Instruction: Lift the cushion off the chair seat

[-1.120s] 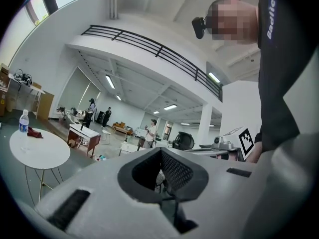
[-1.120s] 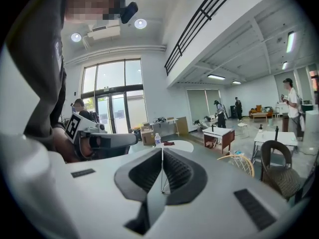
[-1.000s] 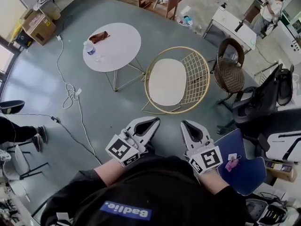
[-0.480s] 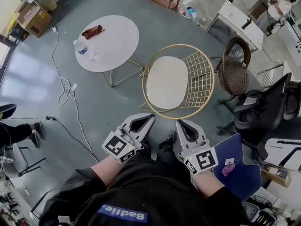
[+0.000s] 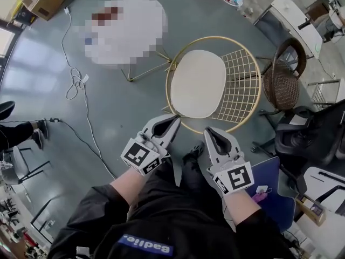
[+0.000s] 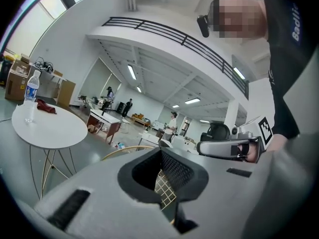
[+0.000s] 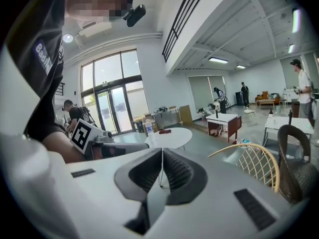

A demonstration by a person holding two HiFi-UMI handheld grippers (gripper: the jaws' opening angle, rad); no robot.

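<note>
Cushion: the pale oval cushion (image 5: 198, 83) lies flat on the seat and covers most of it. Nothing is touching it.
Chair: the chair (image 5: 241, 88) has a gold wire frame with a round rim. Its mesh back is on the right side in the head view. It stands on the grey floor (image 5: 121, 104) straight ahead of both grippers.
Left gripper: the left gripper (image 5: 171, 121) is held out low, with its tips close by the chair's near rim and well clear of the cushion. The jaws are closed tip to tip with nothing between them. Its own view shows only the wire mesh through the hollow behind the tips.
Right gripper: the right gripper (image 5: 210, 132) sits beside the left one and a touch further back from the rim. Its jaws are pressed together along a clean line and hold nothing.
Table: the left gripper view shows a round white table (image 6: 47, 126) off to the left of the chair. A bottle (image 6: 31, 89) stands upright on it, with a dark reddish cloth (image 6: 46, 107) just beside the bottle.
Wicker chair: a dark wicker chair (image 5: 283, 79) stands just to the right of the gold one.
Cable: a white cable (image 5: 75, 82) loops across the floor on the left.
Blue seat: a blue seat (image 5: 275, 190) is at the person's right, just beside the right gripper's marker cube.
</note>
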